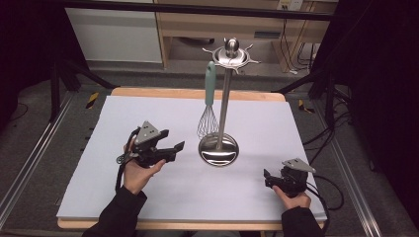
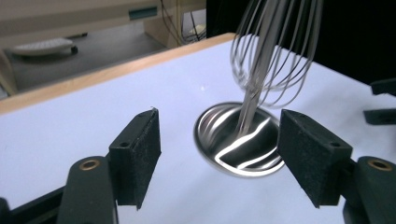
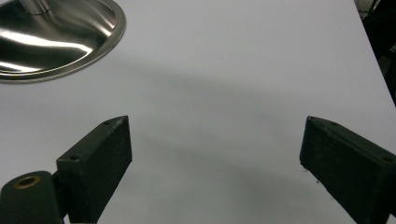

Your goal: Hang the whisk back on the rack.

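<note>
— One whisk [image 1: 209, 101] hangs by its teal handle from the stand [image 1: 225, 94], wires just above the round base [image 1: 218, 149], mid-table.

— And the left gripper [image 1: 170, 143]?

— Just left of the base, jaws wide apart, nothing between them.

— The right gripper [image 1: 269, 178]?

— Low at the table's [image 1: 148, 123] near right corner, well apart from the stand. Jaws spread, seemingly empty; the high view is small there.

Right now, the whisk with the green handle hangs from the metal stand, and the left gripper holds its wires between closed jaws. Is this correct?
Not quite. The whisk does hang from the metal stand, but the left gripper holds nothing. Its jaws stand wide open, and the wires hang farther off, beyond them and apart from both pads. The left gripper view shows this.
</note>
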`<state>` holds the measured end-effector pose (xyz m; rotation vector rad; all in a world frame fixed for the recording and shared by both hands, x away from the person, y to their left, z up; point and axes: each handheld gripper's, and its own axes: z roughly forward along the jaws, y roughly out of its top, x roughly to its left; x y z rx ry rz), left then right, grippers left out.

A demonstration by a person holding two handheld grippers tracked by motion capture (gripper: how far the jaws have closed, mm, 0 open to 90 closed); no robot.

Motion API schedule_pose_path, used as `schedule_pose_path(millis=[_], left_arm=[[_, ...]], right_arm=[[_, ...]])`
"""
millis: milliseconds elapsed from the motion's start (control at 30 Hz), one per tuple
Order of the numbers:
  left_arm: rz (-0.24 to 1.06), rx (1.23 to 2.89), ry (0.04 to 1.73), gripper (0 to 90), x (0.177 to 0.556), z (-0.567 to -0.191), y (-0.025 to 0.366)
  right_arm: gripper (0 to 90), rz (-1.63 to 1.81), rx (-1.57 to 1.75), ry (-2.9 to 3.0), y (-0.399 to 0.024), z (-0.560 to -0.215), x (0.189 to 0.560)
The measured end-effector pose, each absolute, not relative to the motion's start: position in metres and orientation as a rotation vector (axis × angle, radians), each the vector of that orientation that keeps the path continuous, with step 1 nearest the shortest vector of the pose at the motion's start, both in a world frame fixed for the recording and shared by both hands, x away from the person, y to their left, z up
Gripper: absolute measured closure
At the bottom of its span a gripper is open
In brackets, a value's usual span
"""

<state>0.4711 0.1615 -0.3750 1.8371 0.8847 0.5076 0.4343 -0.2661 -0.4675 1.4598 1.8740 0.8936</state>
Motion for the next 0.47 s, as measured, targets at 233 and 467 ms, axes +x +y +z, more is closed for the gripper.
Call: schedule_pose_path(millis=[233, 467], left_arm=[[0.512, 1.858, 0.971, 28.2, 0.468, -0.402, 0.194], [0.548, 1.887, 1.074, 26.4, 0.463, -0.428, 0.231]], right_arm=[[9.6, 0.878, 1.466, 1.868, -0.267, -0.469, 0.434], [9.6, 0.844, 1.486, 1.858, -0.271, -0.472, 0.435]])
